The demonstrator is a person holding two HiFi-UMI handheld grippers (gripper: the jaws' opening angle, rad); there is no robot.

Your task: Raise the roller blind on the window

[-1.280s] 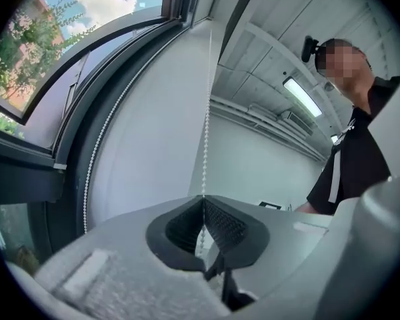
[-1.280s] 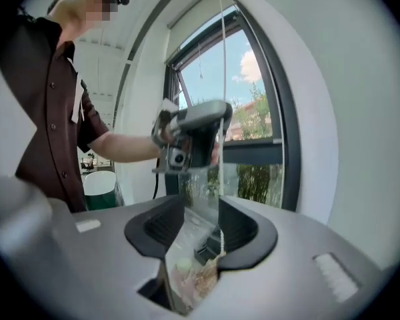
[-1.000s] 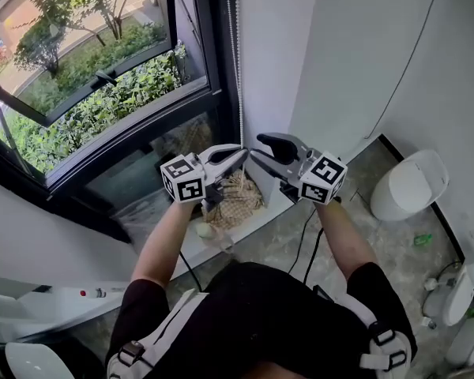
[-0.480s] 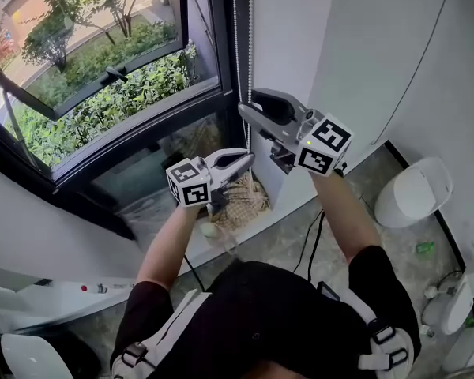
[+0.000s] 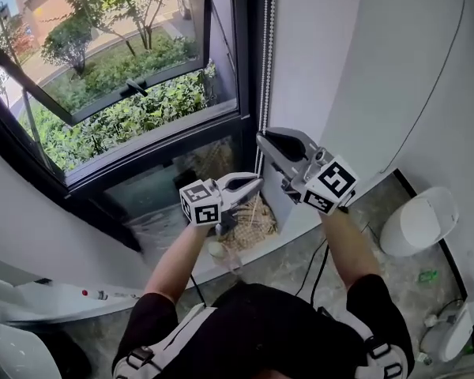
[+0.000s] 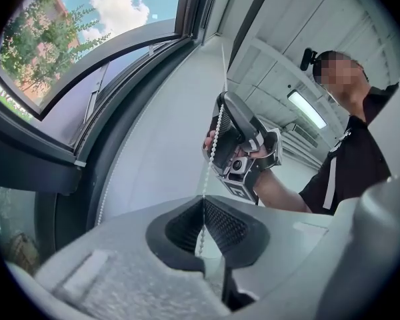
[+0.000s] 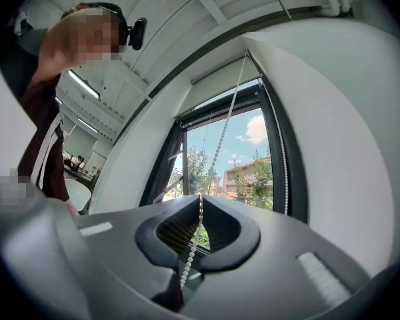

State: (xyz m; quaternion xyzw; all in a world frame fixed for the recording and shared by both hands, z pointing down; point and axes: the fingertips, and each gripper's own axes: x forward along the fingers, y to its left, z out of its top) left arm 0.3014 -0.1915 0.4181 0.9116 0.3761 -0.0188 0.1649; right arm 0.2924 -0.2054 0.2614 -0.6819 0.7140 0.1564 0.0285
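Head view: white beaded cord (image 5: 267, 54) beside black-framed window (image 5: 126, 73) pinched in shut left gripper (image 5: 258, 183); right gripper (image 5: 261, 137), nearer window top, just closing onto it; glass bare, more pulls probably left.

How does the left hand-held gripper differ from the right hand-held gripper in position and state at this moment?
The right hand-held gripper sits higher on the bead chain; the left hand-held gripper sits lower. The right hand-held gripper's jaws have just been closing onto the chain; the left hand-held gripper's are pressed together on it. Both clamp the same chain.
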